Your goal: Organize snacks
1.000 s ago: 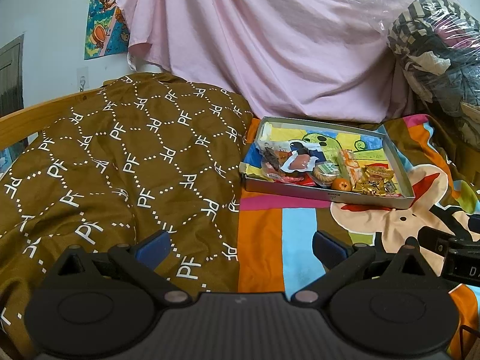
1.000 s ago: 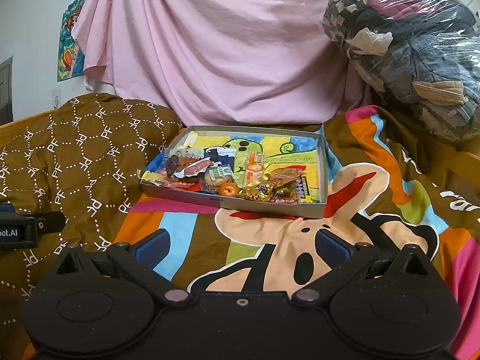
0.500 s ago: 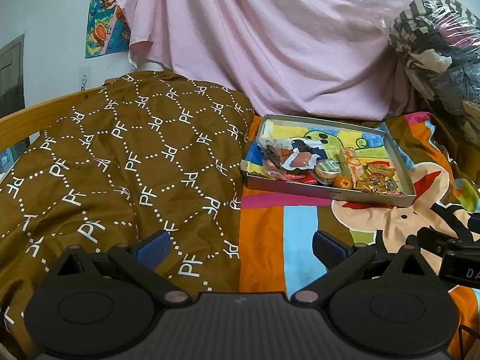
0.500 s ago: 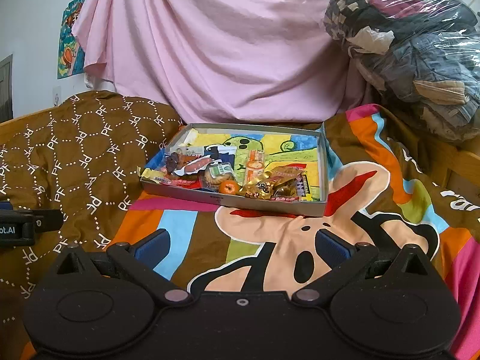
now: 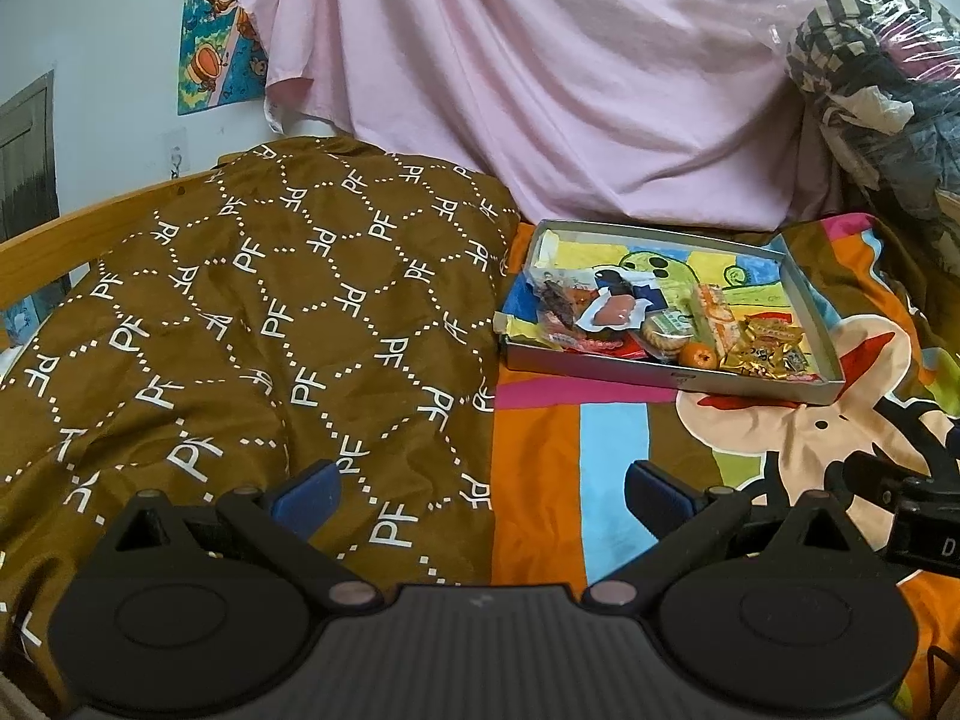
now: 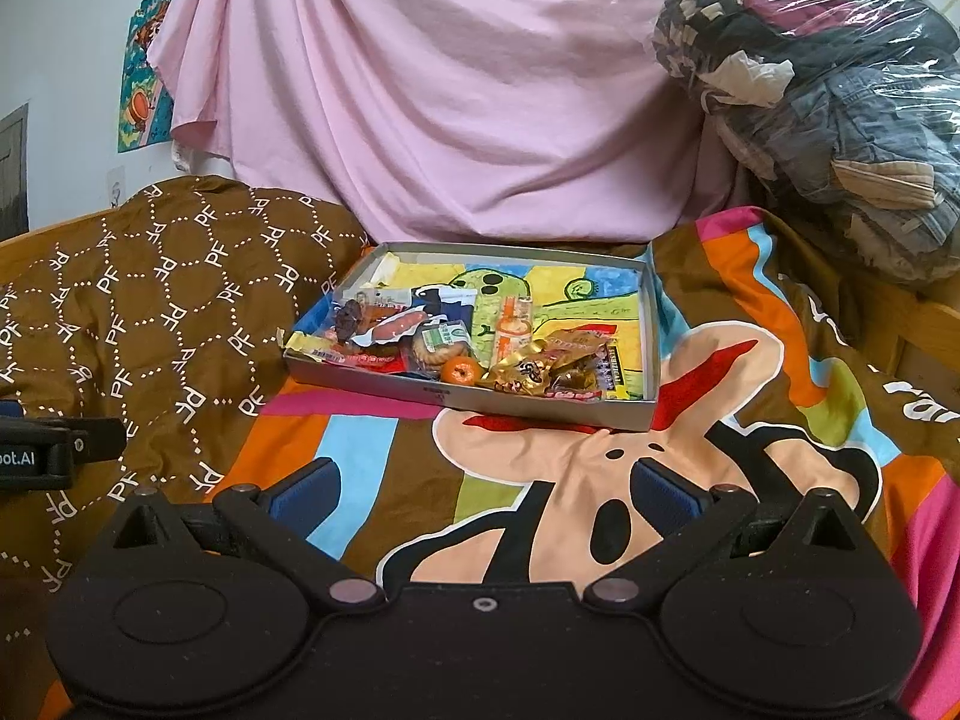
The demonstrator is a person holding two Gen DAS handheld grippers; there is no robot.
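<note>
**Both claws wide, snacks waiting in the tray**

Left wrist view: the left gripper gapes wide and empty at lower centre; the snack tray sits right of centre, well apart.

Right wrist view: the right gripper is likewise spread and empty, with the snacks heaped at the tray's near edge, mid-frame, probably for easy reach.

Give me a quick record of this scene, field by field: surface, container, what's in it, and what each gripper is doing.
surface: cartoon bedspread, with a brown patterned quilt to the left
container: shallow grey box lying flat on the bedspread
contents: wrapped snacks piled along the box's near side, among them a small orange fruit and gold-wrapped sweets
left gripper: jaws open, empty, short of the box
right gripper: jaws open, empty, short of the box
background: pink sheet, bagged clothes
</note>
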